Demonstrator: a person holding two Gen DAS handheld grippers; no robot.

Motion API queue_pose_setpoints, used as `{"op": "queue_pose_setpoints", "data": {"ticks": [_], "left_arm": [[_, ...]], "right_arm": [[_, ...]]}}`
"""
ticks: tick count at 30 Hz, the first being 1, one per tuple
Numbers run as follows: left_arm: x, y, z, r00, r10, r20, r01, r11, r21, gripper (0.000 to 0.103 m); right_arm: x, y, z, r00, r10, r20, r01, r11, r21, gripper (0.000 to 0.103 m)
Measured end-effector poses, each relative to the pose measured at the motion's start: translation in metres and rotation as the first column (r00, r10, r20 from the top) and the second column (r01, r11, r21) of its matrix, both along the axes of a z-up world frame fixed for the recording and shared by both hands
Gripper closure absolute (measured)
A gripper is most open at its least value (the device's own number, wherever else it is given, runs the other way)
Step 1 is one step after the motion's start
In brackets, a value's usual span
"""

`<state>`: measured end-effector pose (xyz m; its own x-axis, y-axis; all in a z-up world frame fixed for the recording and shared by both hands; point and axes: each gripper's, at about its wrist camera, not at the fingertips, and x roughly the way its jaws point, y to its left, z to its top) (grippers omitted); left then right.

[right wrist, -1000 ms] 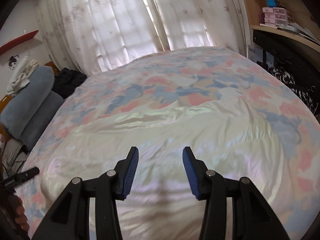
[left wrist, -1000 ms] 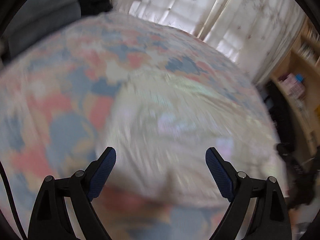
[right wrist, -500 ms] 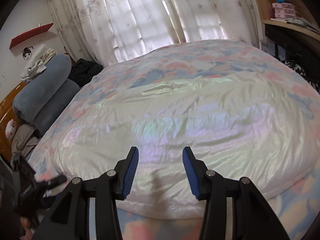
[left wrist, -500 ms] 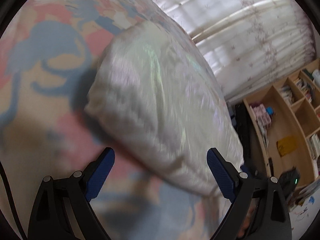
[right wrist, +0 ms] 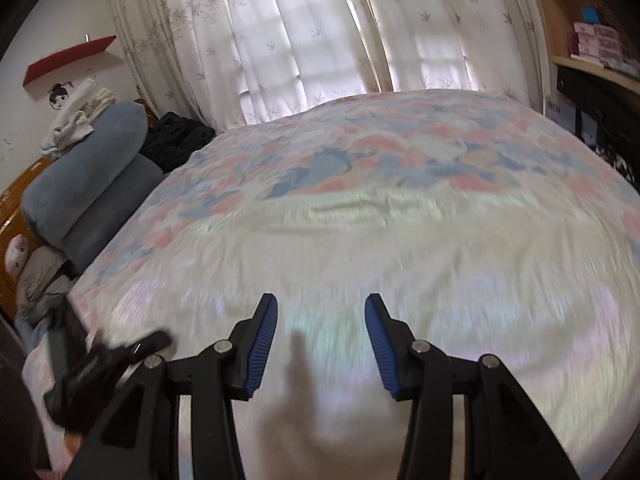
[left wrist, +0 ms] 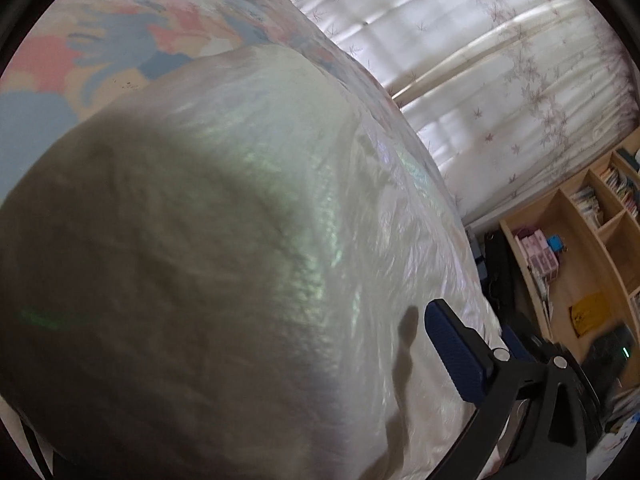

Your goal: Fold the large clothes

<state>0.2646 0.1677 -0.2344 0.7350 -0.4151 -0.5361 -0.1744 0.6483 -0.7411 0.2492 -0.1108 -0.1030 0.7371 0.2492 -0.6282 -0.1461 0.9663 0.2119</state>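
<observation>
A large shiny, pearly white garment (right wrist: pixel 420 264) lies spread on a bed with a pastel patterned cover (right wrist: pixel 400 152). My right gripper (right wrist: pixel 322 340) is open just above the garment's near part, nothing between its blue pads. In the left wrist view the garment (left wrist: pixel 240 240) fills most of the frame, very close. Only the right finger (left wrist: pixel 452 352) of my left gripper shows, lying against the cloth; the other finger is hidden behind the fabric. The left gripper also shows in the right wrist view (right wrist: pixel 116 360), dark and blurred at the garment's left edge.
Blue-grey bolsters (right wrist: pixel 88 188) and dark clothes (right wrist: pixel 176 140) lie at the bed's head on the left. White curtains (right wrist: pixel 320 32) hang behind the bed. A wooden bookshelf (left wrist: pixel 580 248) stands past the bed's far end.
My left gripper has moved in close onto the garment, so the cloth now covers its left finger. My right gripper has moved forward over the garment and is still open.
</observation>
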Motion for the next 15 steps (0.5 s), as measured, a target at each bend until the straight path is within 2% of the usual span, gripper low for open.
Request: {"op": "queue_pose_setpoints", "data": {"ticks": [1,3,7,10,15], "left_arm": [[-0.001,0.0,0.0,1.0,0.005,0.004,-0.005,1.0,-0.004,0.001],[0.0,-0.001,0.002,1.0,0.011,0.013,-0.011,1.0,-0.005,0.001],[0.002,-0.003,0.007,0.999,0.012,0.037,-0.013,1.0,0.004,0.001],[0.008,-0.008,0.01,0.998,0.012,0.056,-0.014,1.0,0.023,0.001],[0.018,-0.012,0.011,0.998,0.025,0.065,-0.027,0.999,0.037,0.001]], "right_arm": [[0.014,0.003,-0.005,1.0,-0.004,-0.016,0.004,1.0,-0.001,0.077],[0.037,0.006,-0.017,0.999,-0.029,-0.044,0.027,0.999,-0.026,0.087],[0.073,0.008,-0.055,0.991,-0.068,-0.116,0.061,0.996,-0.064,0.091],[0.084,0.008,-0.073,0.987,-0.059,-0.15,0.051,0.997,-0.055,0.091],[0.08,0.013,-0.084,0.991,-0.049,-0.121,0.039,0.995,-0.087,0.091]]}}
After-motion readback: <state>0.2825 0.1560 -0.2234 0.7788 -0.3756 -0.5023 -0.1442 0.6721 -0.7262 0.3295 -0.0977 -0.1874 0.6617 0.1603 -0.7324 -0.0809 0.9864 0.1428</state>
